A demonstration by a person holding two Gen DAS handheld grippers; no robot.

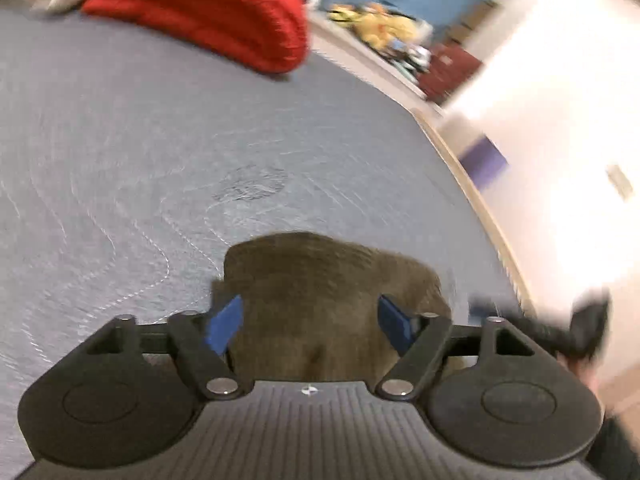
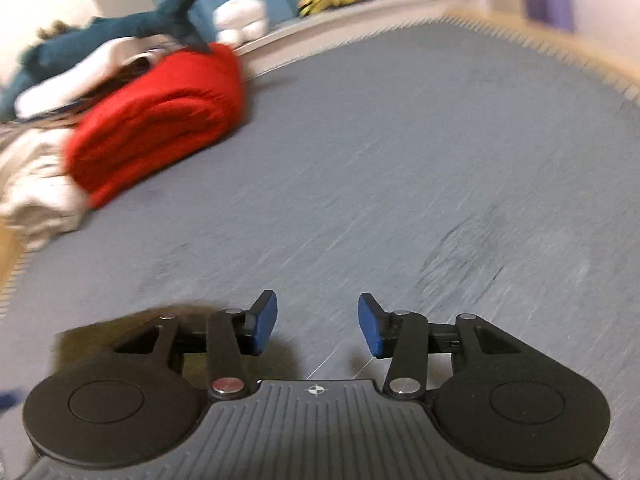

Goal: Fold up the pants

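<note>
Your left gripper (image 1: 310,322) stands spread, pads clear of the brown pants (image 1: 324,292) bunched just beneath and ahead of it. Your right gripper (image 2: 318,326) is also spread and empty over the grey mattress (image 2: 400,160); olive cloth, probably the same pants, shows at its left. Judged between folds: next, re-grip an edge.

Motion-blurred fisheye views, bright glare off the white wall (image 1: 560,120).
</note>
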